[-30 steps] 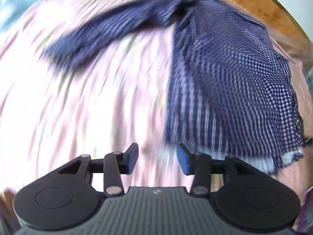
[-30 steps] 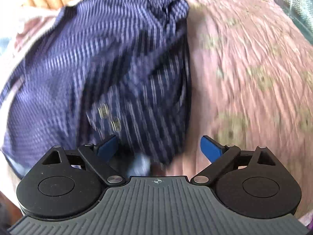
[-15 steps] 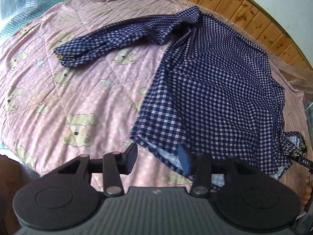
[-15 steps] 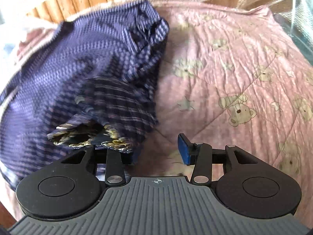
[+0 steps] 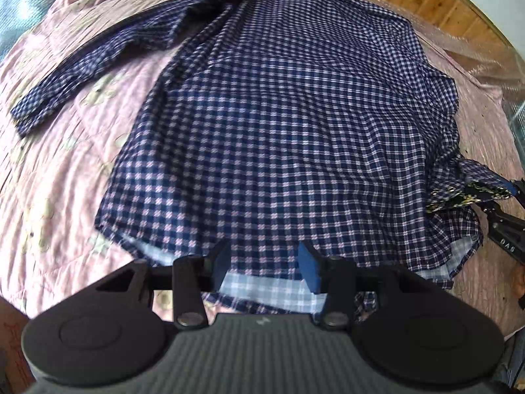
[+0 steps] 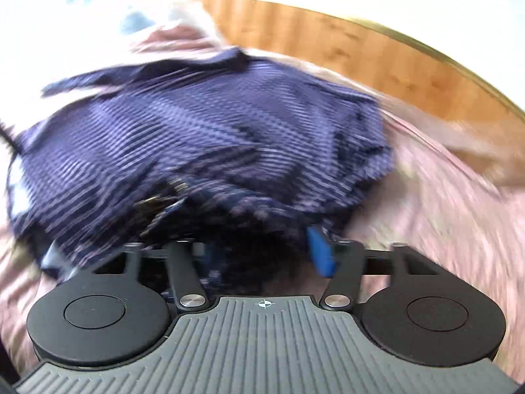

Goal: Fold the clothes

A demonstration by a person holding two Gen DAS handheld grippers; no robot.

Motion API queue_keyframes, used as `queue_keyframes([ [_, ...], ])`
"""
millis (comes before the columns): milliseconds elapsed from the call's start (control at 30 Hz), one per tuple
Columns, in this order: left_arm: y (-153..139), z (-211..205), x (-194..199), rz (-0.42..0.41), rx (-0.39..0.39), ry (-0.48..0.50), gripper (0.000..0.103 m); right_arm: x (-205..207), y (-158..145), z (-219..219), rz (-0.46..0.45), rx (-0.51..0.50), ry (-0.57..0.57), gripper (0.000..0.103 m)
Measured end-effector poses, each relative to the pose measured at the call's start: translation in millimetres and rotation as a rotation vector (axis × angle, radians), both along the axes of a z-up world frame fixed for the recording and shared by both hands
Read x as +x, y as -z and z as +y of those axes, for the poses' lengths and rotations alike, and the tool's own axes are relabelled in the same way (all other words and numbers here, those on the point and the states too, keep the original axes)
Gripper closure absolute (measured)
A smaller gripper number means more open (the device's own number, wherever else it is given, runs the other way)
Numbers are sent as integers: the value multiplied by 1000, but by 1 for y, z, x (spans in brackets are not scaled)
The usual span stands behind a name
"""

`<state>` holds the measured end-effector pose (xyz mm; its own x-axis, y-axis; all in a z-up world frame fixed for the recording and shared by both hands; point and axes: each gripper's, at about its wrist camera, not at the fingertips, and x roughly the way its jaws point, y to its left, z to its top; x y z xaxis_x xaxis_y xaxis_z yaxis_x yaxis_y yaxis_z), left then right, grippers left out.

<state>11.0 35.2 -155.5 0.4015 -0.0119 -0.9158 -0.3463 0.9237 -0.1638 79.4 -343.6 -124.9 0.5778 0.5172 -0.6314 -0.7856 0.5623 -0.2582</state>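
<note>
- Pink quilt (image 5: 65,170) with pale bear prints, covering the whole bed and wrinkled in places.
- Behind the bed, at the far edge, wood panelling (image 5: 443,3).
- On the quilt, a dark blue checked shirt (image 5: 279,131), spread flat for the most part, collar end far from the cameras and hem (image 5: 262,285) near them.
- At the hem, a strip of the lighter inner side turned up and showing.
- One sleeve (image 5: 98,62) stretched out to the left on the quilt, lying flat and a little creased.
- On the right side of the shirt, fabric bunched up, with the other cuff (image 5: 469,193) lifted off the quilt; yellow-and-dark patterned lining visible on it.
- Left gripper (image 5: 264,266) just over the middle of the hem, pointing steeply down, jaws released and partly apart; no cloth pinched, only the hem seen in the gap beyond the blue pads.
- Right gripper (image 6: 262,252) at the right edge of the shirt, grasping the lifted cuff. Jaws just now opening a little, with bunched cloth between them, covering one pad and touching the other.
- Right wrist view strongly blurred, so no finer detail of that grip readable there.
</note>
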Motion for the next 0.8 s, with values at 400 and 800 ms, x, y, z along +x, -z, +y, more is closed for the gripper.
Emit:
queue_keyframes([
  [400, 7, -3, -8, 5, 25, -10, 56, 18, -66, -46, 0, 174, 132, 100],
  [800, 15, 54, -64, 60, 109, -149, 53, 33, -30, -321, 233, 427, 1138, 63],
])
